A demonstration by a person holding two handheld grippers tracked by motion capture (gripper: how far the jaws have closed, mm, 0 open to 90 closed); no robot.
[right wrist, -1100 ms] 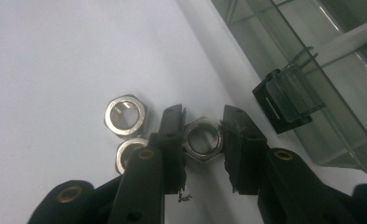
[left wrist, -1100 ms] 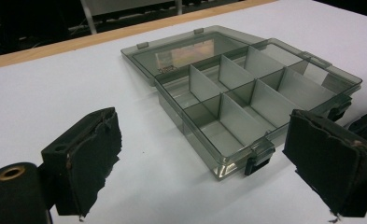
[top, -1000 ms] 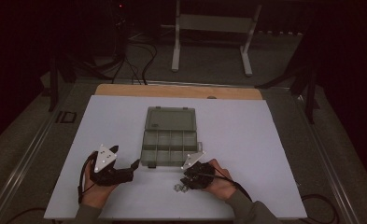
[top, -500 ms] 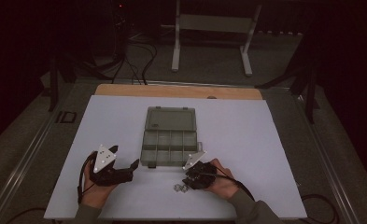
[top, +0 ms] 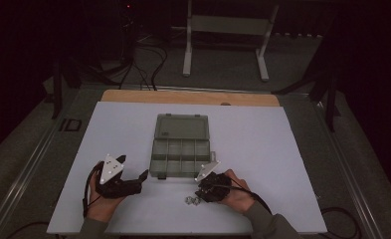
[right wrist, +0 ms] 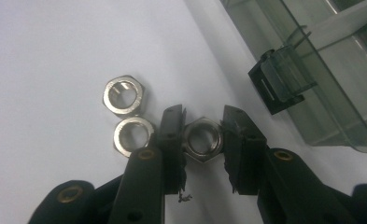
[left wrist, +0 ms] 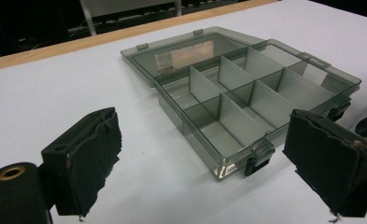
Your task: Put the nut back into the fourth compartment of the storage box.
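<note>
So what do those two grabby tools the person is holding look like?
Each gripper is black. The left gripper and the right gripper each carry a grey three-cornered plate on top and trail a black cable. Close up, the jaws have ragged black foam pads and small brass-coloured rings at the joints. The right arm wears a grey-green sleeve.

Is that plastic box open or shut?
Open: the box has its lid folded back flat on the table, and the compartments seen are empty.

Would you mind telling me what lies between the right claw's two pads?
A hex nut sits between the right claw's pads, flat on the white table, in the right gripper view.
</note>
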